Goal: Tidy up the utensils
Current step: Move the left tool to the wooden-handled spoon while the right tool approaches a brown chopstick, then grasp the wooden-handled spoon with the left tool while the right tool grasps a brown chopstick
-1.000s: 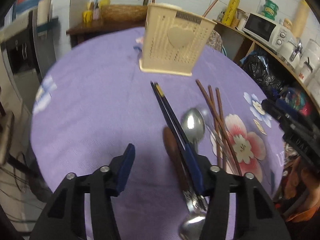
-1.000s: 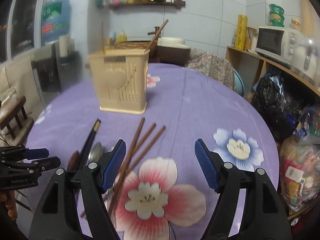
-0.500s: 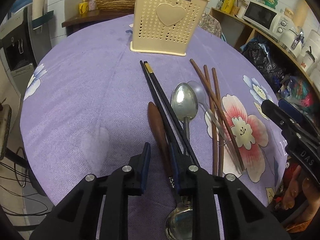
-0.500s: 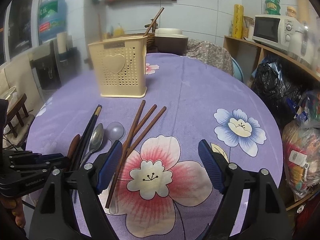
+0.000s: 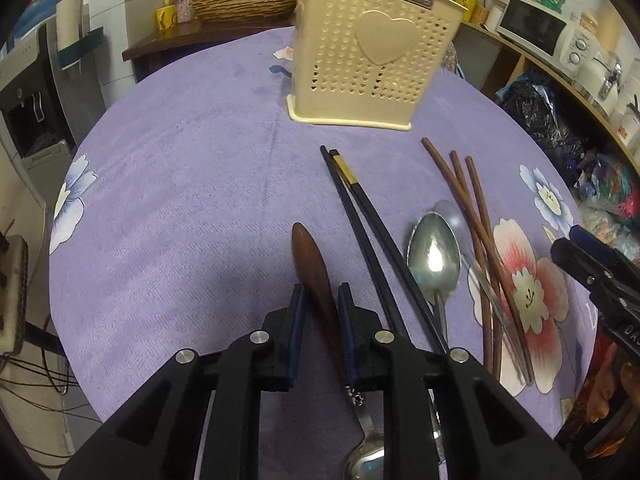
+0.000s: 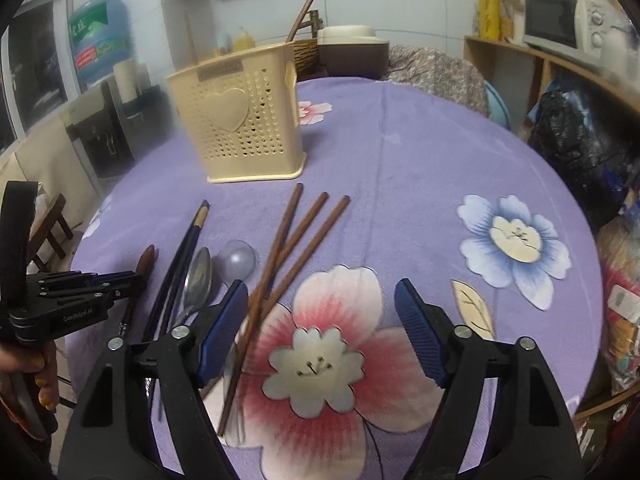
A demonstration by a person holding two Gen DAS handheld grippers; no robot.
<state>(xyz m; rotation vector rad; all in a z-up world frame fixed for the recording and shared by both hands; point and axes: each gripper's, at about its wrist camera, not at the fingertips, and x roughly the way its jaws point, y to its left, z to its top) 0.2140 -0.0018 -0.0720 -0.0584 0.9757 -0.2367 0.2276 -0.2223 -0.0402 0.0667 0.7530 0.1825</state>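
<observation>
Utensils lay on the purple flowered tablecloth (image 5: 180,200) in front of the cream holder (image 5: 372,52): three brown chopsticks (image 5: 472,208), two black chopsticks (image 5: 368,220), one clear plastic spoon (image 6: 239,258), one all-metal spoon (image 5: 434,256) and one spoon with a wooden handle (image 5: 312,264). One more brown stick stood inside the holder. Every loose piece ran lengthwise toward the holder, the chopsticks fanning slightly apart at their far ends. The wooden handle pointed at the holder, with its metal bowl at the opposite end. The left gripper (image 5: 322,300) had its fingers clamped on that wooden handle. The right gripper (image 6: 320,324), fingers wide apart, hovered over the pink flower beside the brown chopsticks.
</observation>
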